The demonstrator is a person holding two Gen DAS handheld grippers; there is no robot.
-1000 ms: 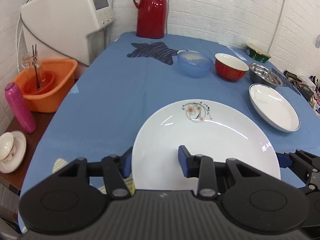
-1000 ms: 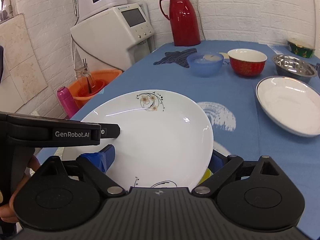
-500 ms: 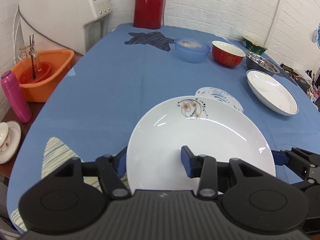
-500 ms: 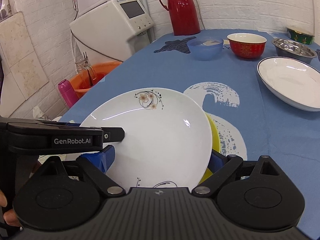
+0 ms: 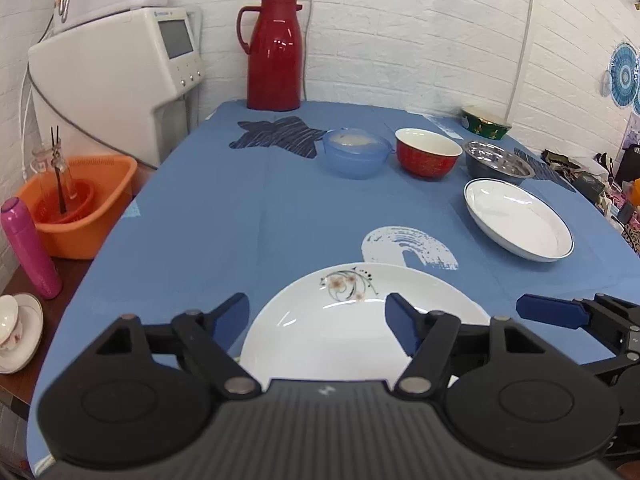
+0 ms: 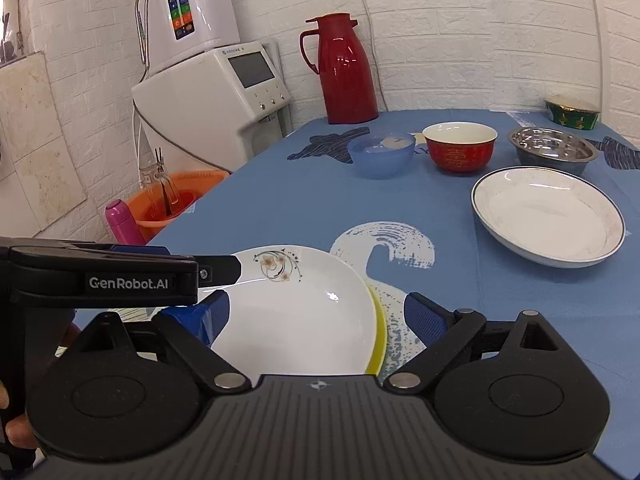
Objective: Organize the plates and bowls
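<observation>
Both your grippers stand apart over the flowered plate (image 6: 296, 312).
Left gripper (image 5: 318, 316) and right gripper (image 6: 316, 314) straddle its rim; bare tablecloth (image 5: 248, 208) lies ahead.

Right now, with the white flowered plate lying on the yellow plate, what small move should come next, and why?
Probably draw both open grippers, left gripper and right gripper, back: the white flowered plate seems to rest on the yellow plate, neither clamping it.
</observation>
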